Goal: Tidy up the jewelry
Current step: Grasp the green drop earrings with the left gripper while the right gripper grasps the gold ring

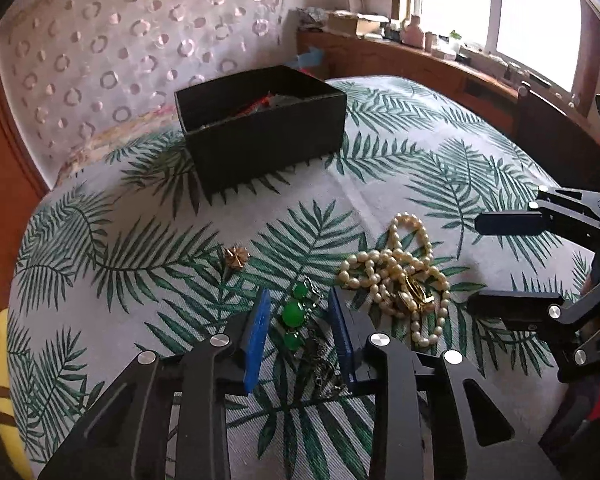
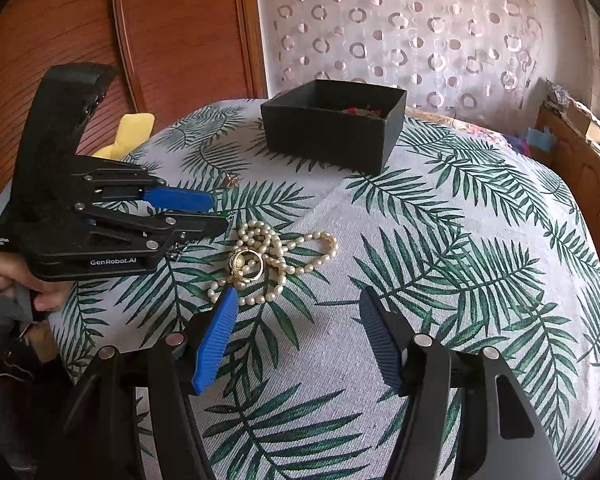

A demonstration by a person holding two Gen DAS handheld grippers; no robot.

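A green bead pendant [image 1: 293, 313] on a thin silver chain [image 1: 325, 357] lies on the palm-leaf cloth [image 1: 148, 320]. My left gripper [image 1: 300, 294] straddles it, its blue pads a little clear of the beads on both sides, so it is open. Right of it lies a tangled pearl necklace [image 1: 400, 272] with a gold ring [image 2: 246, 264] on top. My right gripper [image 2: 299, 294] stands open just short of the pearls [image 2: 276, 248], nothing between its fingers. A small gold brooch [image 1: 236, 258] lies alone to the left. The open black box [image 1: 260, 148] at the back holds red items.
The cloth-covered surface rounds off at its edges. A yellow cloth [image 2: 132, 132] lies off the left side by a wooden wardrobe [image 2: 172, 32]. A patterned curtain [image 1: 120, 40] hangs behind the box. A cluttered wooden sill [image 1: 400, 36] runs under the window.
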